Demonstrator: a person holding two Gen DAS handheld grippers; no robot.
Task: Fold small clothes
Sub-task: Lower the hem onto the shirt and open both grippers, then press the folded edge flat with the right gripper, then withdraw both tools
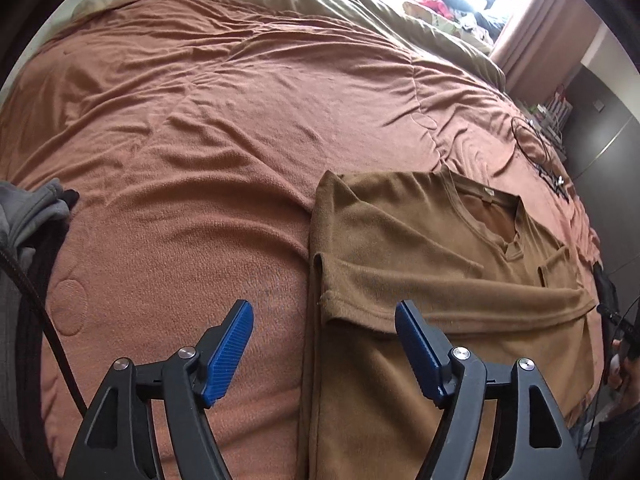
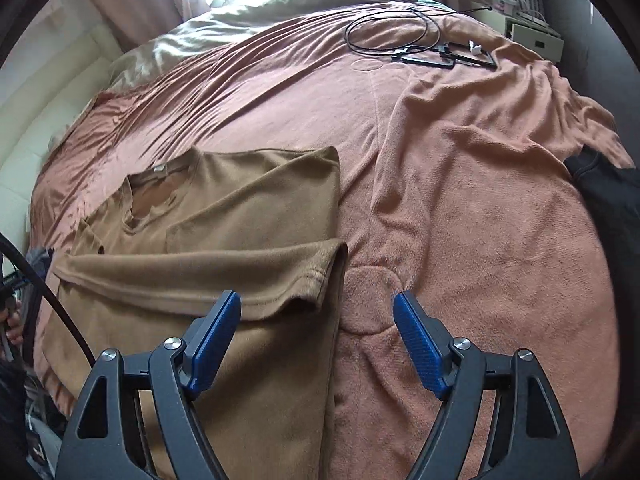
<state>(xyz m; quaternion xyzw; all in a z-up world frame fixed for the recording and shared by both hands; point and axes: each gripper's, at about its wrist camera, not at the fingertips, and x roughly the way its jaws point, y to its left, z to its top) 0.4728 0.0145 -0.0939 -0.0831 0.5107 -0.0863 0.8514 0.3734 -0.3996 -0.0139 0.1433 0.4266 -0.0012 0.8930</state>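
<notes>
Left claw [image 1: 324, 322] first: from its wrist camera I see both blue fingers [image 1: 230, 354] spread wide, and nothing is held between them. It hangs above the bed, over the left edge of the brown T-shirt [image 1: 420, 264], so one finger is over the orange-pink blanket [image 1: 200, 120] and the other finger is over the shirt cloth. The shirt lies flat on the blanket with its V-neck collar [image 1: 494, 216] pointing away from me, and both sleeves are folded inward across the chest, one over the other. At the left rim of this view there is some grey clothing [image 1: 36, 212], and a thin black cable [image 1: 536, 140] lies on the blanket far at the right. An olive-green duvet [image 1: 360, 12] is bunched at the head of the bed. Now the right wrist camera: my right claw [image 2: 318, 316] is also wide open and empty, and it hangs over the right edge of the same T-shirt [image 2: 224, 216], one finger above the shirt and one above the blanket [image 2: 480, 200]. The folded sleeve hem [image 2: 304, 292] lies just in front of the fingers [image 2: 212, 344]. Far behind, a coiled black cable [image 2: 384, 28] and flat black frames [image 2: 448, 58] rest on the blanket, and a dark garment [image 2: 608, 200] lies at the right edge of the bed.
</notes>
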